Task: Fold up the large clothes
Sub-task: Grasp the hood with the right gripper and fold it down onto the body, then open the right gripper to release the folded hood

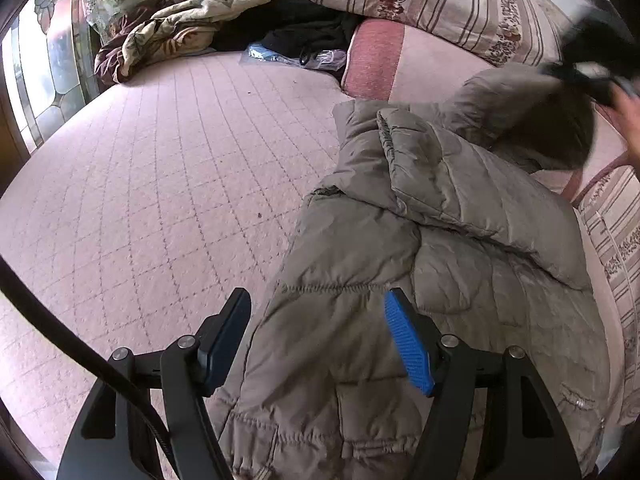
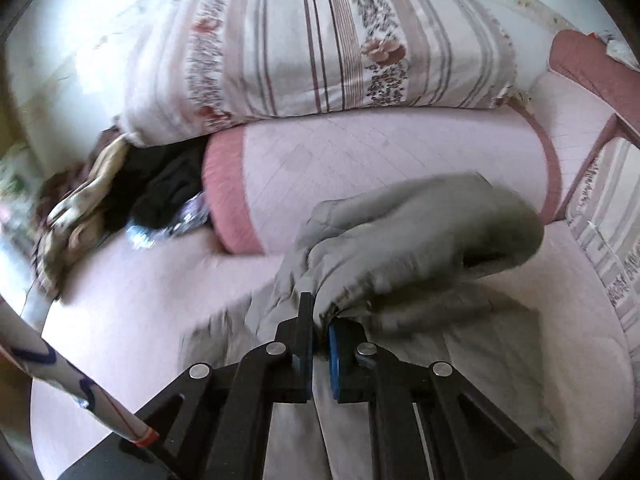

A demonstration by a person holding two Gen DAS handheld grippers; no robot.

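Your grey jacket [image 1: 420, 240] lies along the right side of the pink bed [image 1: 160, 160], hood [image 2: 420, 232] toward the pillows [image 2: 320, 40]. Your right gripper [image 2: 320, 332] has its fingers clamped on the hood's edge; carry it over the body in one smooth arc. Your left gripper [image 1: 320, 336] hangs with fingers apart over the hem, so pin the hem. A crumpled blanket [image 1: 168, 36] sits at the far corner.
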